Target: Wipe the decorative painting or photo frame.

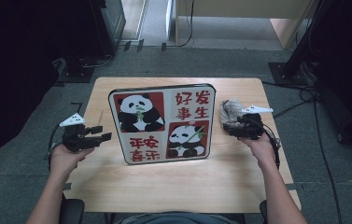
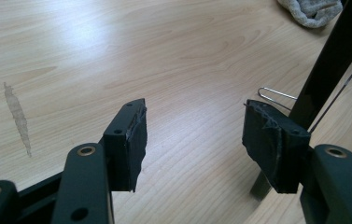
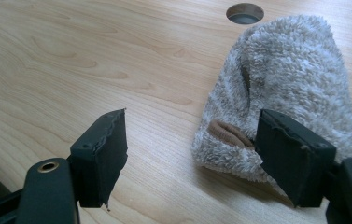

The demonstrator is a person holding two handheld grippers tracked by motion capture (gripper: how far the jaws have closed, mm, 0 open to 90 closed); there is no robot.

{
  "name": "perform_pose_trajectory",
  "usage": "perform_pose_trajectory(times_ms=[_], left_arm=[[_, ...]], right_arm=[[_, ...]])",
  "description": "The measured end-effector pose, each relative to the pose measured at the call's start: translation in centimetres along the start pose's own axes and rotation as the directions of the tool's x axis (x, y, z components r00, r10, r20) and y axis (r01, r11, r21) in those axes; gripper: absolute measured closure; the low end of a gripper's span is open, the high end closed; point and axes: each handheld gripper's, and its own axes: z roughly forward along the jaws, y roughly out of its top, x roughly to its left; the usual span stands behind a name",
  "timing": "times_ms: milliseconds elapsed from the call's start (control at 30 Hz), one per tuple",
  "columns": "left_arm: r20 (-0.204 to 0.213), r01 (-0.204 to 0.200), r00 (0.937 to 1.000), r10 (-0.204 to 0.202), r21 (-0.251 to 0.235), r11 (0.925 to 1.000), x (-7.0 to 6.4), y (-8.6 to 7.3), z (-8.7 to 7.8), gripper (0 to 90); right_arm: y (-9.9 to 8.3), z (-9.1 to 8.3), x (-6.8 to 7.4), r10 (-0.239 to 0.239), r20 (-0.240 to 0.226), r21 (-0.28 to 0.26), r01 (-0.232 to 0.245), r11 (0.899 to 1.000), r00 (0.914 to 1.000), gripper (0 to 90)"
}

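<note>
The fluffy grey-white towelling cloth (image 3: 285,93) lies crumpled on the light wooden table (image 3: 94,60), just ahead of the right gripper (image 3: 192,154), partly between its wide-open, empty jaws. The left gripper (image 2: 194,140), likewise wide open and empty, hovers beside the upright panda-print board (image 1: 162,123), well apart from the cloth.

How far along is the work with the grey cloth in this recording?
Early stage. Nothing looks done yet: the grey cloth lies bunched on the table, right of the standing panda board. In hand: the right gripper is open right at the cloth, one jaw over its edge, apparently about to pinch it. The left gripper is open over bare wood, holding nothing. Grasping and using the cloth remain.
</note>
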Motion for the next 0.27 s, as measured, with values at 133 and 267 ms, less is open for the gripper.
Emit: perform_pose_trajectory(times_ms=[133, 267], left_arm=[[0.013, 0.003, 0.9999, -0.003, -0.035, 0.9994, 0.19, -0.28, 0.08, 42.3], [0.038, -0.002, 0.9993, 0.004, -0.037, 0.9993, 0.41, -0.40, 0.12, 42.3]], right_arm=[[-0.03, 0.16, -0.07, -0.001, 0.003, 0.002, 0.001, 1.000, 1.0000, 24.6], [-0.04, 0.14, -0.12, 0.000, 0.003, 0.002, 0.000, 1.000, 1.0000, 24.6]])
